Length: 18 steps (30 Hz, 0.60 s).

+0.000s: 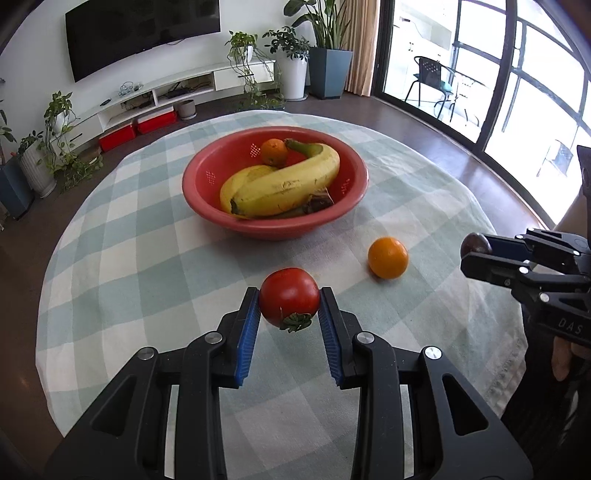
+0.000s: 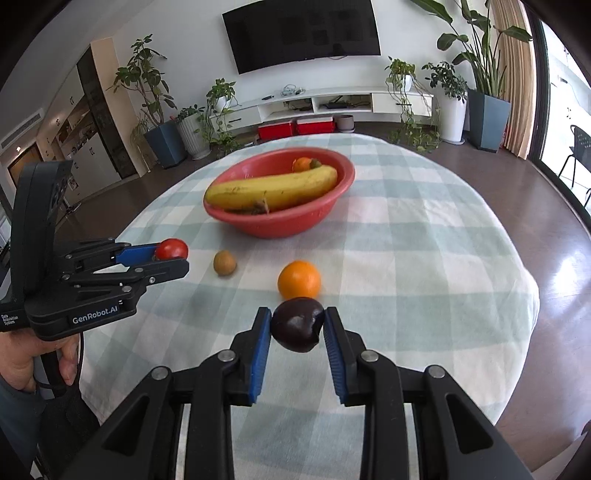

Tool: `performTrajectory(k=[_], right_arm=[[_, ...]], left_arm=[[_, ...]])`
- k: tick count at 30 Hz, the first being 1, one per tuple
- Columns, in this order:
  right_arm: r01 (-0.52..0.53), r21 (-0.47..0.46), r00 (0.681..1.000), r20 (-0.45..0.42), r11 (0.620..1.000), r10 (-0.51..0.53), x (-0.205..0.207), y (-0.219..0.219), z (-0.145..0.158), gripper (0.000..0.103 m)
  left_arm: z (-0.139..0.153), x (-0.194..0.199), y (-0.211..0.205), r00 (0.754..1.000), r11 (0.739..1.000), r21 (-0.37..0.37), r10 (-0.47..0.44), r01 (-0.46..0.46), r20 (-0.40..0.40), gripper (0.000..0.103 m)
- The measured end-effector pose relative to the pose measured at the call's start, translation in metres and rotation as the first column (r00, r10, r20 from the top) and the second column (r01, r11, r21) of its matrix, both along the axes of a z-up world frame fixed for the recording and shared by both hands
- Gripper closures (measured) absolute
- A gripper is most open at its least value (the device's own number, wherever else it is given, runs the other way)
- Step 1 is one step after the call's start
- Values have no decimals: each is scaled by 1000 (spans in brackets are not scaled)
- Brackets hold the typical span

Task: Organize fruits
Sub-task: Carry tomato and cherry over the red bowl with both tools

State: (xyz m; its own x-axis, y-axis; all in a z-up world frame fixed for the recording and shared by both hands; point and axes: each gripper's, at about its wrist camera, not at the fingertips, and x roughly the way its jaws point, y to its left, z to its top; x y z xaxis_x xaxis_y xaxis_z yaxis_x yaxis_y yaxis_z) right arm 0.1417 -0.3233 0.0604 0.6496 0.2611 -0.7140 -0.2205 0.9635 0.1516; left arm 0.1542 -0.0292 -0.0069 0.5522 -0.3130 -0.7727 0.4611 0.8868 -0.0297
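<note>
Here the left gripper [image 1: 289, 301] pinched a red tomato [image 1: 289, 295], the right gripper [image 2: 297, 325] a dark plum [image 2: 295, 323], above the tablecloth [image 1: 147, 240]; the bowl [image 1: 275, 221] half hid its small orange [image 1: 274, 151].

A checked tablecloth [image 1: 147, 240] covers the table, with a wall television [image 2: 303, 31] and potted plants [image 2: 155, 96] beyond.

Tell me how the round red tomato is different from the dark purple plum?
The round red tomato is bright red with a green leafy stem cap; the dark purple plum is nearly black, with no leaves showing. The tomato sits pinched in the left gripper; the plum sits in the right gripper. Both are smooth, round, shiny, and held between blue pads above the checked tablecloth.
</note>
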Motion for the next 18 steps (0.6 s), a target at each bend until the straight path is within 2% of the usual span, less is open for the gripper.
performTrajectory(k=[7, 13, 18], right_arm=[[-28, -50, 995, 96, 998, 32, 38, 6, 39, 71], [-72, -61, 991, 106, 996, 78, 81, 20, 53, 71], [-99, -61, 992, 78, 993, 103, 120, 34, 54, 71]], left_arm=[[34, 34, 20, 998, 999, -19, 33, -32, 53, 73], [54, 77, 22, 996, 999, -28, 33, -31, 78, 73], [56, 117, 10, 997, 1000, -16, 2, -1, 72, 73]])
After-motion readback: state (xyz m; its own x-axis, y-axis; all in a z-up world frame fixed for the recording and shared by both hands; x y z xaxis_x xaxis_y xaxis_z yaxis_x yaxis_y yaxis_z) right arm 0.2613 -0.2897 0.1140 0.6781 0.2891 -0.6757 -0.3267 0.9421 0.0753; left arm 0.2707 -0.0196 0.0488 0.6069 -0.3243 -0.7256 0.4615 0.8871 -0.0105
